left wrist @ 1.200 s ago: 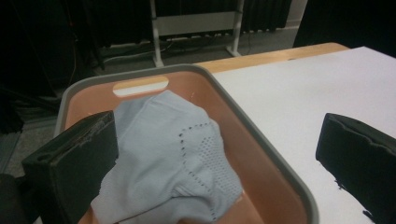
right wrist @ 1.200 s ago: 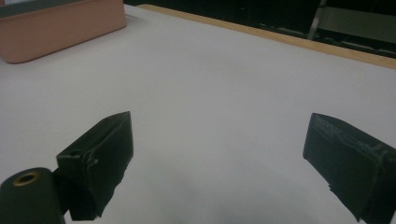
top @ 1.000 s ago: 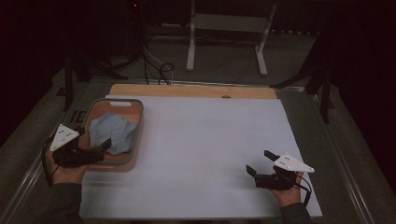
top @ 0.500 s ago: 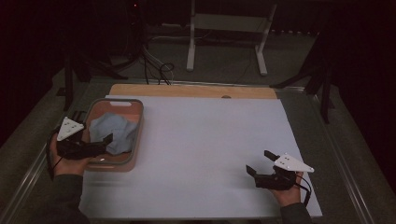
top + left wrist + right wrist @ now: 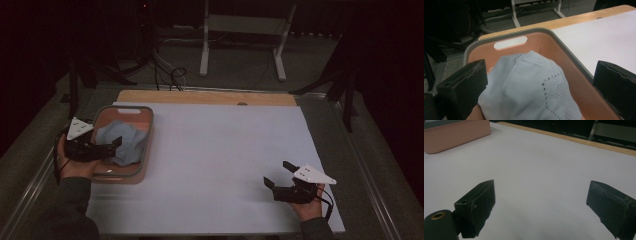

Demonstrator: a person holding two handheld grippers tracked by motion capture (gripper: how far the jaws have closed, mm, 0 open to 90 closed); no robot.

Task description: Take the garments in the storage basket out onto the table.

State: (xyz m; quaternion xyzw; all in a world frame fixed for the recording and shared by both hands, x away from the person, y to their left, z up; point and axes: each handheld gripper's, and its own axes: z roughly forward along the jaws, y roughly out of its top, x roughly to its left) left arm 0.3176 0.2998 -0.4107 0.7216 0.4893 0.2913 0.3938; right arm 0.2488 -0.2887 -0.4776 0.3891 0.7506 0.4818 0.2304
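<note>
The left hand-held gripper (image 5: pixel 539 82) is hovering with jaws spread wide around the crumpled pale blue knitted cloth (image 5: pixel 529 85), which is lying inside the salmon-pink plastic basin with a grey rim (image 5: pixel 564 47) at the white tabletop's (image 5: pixel 225 155) left edge. The right hand-held gripper (image 5: pixel 541 205) is resting wide open, well apart.

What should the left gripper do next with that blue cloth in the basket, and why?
Probably ease the left gripper down and shut it on the light blue cloth. Its jaws stand open on either side of the bunched cloth in the pink basket, not yet pinching it, while the right gripper waits open over the white table.
</note>
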